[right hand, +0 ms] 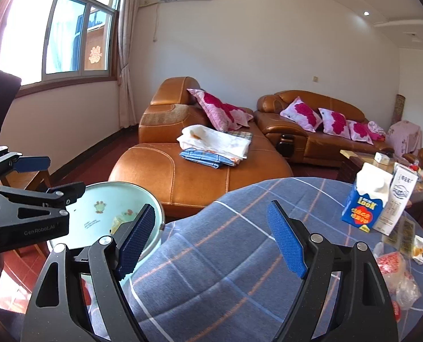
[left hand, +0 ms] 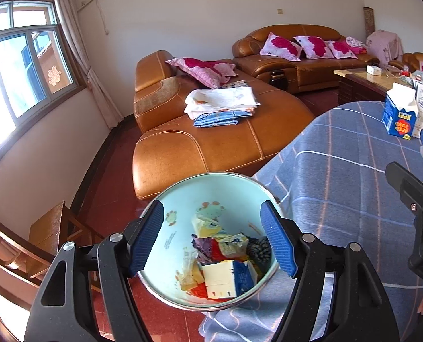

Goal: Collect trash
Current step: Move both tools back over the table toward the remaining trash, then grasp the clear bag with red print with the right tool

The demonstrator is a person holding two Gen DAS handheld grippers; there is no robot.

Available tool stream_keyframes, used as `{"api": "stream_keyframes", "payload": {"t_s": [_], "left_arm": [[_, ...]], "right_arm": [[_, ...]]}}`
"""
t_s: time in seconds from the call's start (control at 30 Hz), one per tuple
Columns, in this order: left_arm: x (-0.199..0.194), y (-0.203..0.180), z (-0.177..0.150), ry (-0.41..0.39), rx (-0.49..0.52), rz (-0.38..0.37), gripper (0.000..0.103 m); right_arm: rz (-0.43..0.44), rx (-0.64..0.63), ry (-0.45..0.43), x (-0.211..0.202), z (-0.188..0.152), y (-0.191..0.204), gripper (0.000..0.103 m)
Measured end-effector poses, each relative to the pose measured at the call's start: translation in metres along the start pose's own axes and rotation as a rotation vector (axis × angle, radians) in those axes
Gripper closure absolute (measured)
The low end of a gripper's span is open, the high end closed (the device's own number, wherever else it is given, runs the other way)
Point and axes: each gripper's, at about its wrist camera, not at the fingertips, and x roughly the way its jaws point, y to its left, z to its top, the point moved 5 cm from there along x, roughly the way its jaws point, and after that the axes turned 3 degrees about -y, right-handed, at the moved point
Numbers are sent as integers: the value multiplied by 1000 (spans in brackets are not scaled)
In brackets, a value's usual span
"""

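A pale blue bin (left hand: pixel 168 236) stands on the floor against the table's edge. It holds several crushed cartons and wrappers, with a white and blue carton (left hand: pixel 228 278) on top. My left gripper (left hand: pixel 212 205) hangs open over the bin with nothing between its pads. My right gripper (right hand: pixel 211 206) is open and empty over the blue checked tablecloth (right hand: pixel 239 256). On the table at the right stand a blue milk carton (right hand: pixel 363 199) and a white carton (right hand: pixel 399 199). Crumpled plastic bags (right hand: pixel 393 270) lie near them. In the right wrist view, the bin (right hand: pixel 103 199) and left gripper (right hand: pixel 51 176) appear at the left.
An orange leather sofa (left hand: pixel 211 148) with folded cloths and pink pillows fills the space behind the bin. A wooden stool (left hand: pixel 51 228) stands left on the red floor. A cluttered coffee table (left hand: pixel 362 79) lies at the far right.
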Motion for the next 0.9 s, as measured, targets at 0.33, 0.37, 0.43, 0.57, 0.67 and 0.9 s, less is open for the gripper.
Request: {"api": "stream_keyframes", "payload": {"t_s": [0.33,0.37,0.43,0.57,0.67,0.9], "left_arm": [[-13,-101,19,-51,110,-129,25],[-14,-110,20,-53,120,-139,24],[-12,-126,21,-50,132,-159,22],[-6,-155,23,-42,163,-181,19],[0,-175,23,-23,181,-200,19],[4,-199,27,-20,211,-221,17]], "right_arm": [[-199,64,31,-46,-26,-97,23],[-222,74,36,-50,-30,-108,23],[-269,104,51,-57,-38,-131,23],[-373,170,91,-70,-55,-181,23],[-435,240,152,-70,-72,-220,23],[-455,352,249,-58,-95,-268,23]]}}
